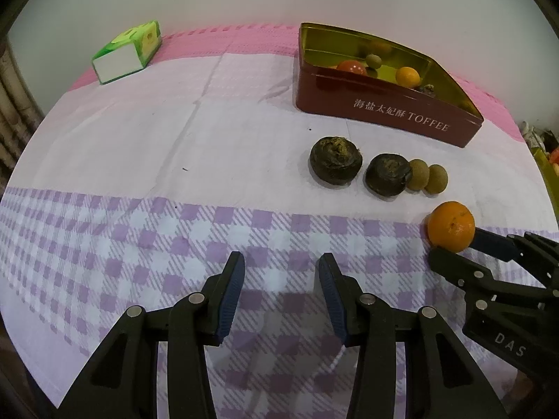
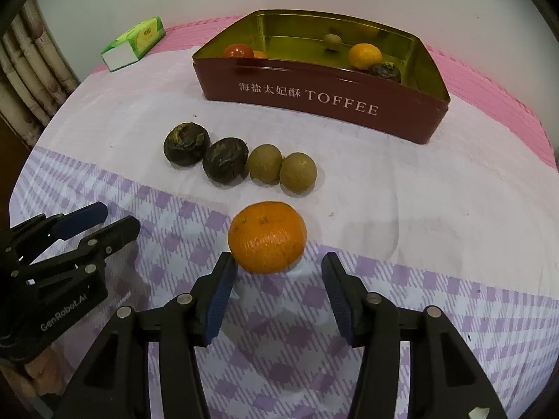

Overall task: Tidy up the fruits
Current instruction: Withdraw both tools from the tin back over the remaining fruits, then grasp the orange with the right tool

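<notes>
Orange fruit: a mandarin (image 2: 267, 236) sits on the checked cloth (image 2: 401, 289) of the worktop, in front of the row of other fruit and well short of the tin.
Right tongs (image 2: 276, 272): apart, with the mandarin just at their tips; the left pad looks to brush its lower side, the right pad stands clear of it. No pad presses, so nothing is held.
Left tongs (image 1: 281, 272): apart over bare cloth, nothing between them, off to the left of the mandarin.
Row on the cloth: two dark wrinkled fruits (image 2: 206, 153), then two small brown-green fruits (image 2: 283, 169) touching one another, all between the mandarin and the tin.
Tin (image 2: 321, 101): a red toffee box with a gold inside, open, already holding a red fruit, two orange ones, a small brown-green one and a dark one.
Green packet (image 2: 134, 42): at the far left edge, apart from everything.
How the mandarin should handle: light, round, likely to roll on a nudge; the peel is loose and gives under pressure, so a soft squeeze ought to do.
Where to take hold: across the widest part, pads on opposite sides at mid-height, stem end up.
Doubt: whether the left pad truly touches the peel is hard to tell from the right wrist view.
Risk: a one-sided push may send it rolling toward the row.
</notes>
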Demonstrator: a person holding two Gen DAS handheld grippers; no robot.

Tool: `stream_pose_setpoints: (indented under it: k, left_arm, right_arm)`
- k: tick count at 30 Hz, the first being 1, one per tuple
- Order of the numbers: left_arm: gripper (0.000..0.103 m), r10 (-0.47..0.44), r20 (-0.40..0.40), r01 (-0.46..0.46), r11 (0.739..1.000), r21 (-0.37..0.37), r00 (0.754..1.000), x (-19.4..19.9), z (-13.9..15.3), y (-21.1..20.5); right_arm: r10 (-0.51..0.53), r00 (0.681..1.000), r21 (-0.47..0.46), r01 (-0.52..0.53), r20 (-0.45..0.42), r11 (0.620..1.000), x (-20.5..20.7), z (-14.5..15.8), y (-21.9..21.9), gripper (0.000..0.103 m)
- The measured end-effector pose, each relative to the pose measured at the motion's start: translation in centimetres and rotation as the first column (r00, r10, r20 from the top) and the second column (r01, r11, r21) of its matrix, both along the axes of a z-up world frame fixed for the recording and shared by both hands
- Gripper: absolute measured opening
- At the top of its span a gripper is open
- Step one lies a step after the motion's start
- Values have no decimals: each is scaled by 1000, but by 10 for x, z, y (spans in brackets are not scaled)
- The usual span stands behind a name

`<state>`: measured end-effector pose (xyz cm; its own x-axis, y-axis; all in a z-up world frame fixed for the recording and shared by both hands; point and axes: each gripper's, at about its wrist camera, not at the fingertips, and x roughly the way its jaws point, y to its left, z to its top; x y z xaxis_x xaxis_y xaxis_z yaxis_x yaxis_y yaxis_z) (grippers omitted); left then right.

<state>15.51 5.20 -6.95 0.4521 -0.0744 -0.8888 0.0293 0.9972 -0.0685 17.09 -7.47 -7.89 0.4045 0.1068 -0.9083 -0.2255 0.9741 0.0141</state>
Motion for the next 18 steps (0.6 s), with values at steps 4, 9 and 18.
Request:
stream_pose_setpoints:
  k: [4,9,18]
  left_arm:
    - [47,-5,8,5,1000,-4,1000,0,0,1]
    - [49,-19,19,19,1000,-10,1000,-2,0,0]
    - [52,-43,34,42,999,27,998,-4,-2,-7]
  right_arm:
    - [3,1000,-2,-3,7,1000,4,-1,3,49]
    - [8,1000,-10,-8,14,1000,5,-1,3,45]
    - [-16,1000,-5,16,21,1000,1,0,-13,38]
